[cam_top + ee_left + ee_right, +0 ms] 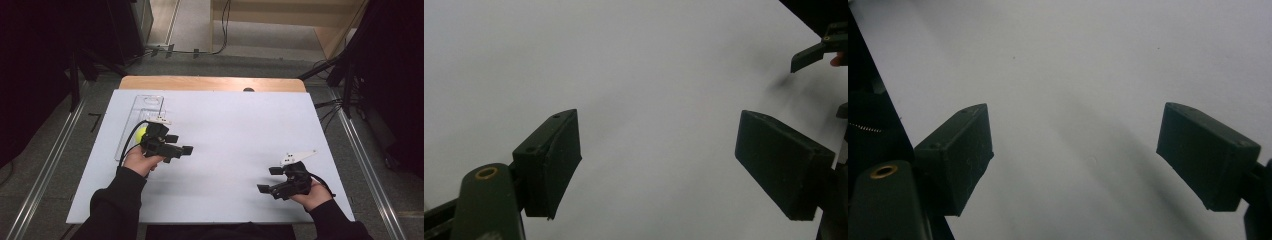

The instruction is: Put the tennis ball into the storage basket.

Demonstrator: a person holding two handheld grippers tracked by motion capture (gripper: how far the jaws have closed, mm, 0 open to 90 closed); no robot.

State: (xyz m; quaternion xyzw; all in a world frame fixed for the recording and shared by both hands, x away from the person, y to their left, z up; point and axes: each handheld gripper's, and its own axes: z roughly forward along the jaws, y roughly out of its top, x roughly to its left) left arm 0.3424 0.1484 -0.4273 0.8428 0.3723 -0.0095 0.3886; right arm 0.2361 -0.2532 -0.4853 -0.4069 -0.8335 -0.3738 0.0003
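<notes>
Grippers (180, 149) (267, 180) unbranded — table (235, 125) blank.

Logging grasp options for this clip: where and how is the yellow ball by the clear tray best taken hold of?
Grip the yellow ball across its middle, coming from above with the open left claw. It is round, so any diameter serves; it seems to rest on the clear tray, leaving its top free.
</notes>
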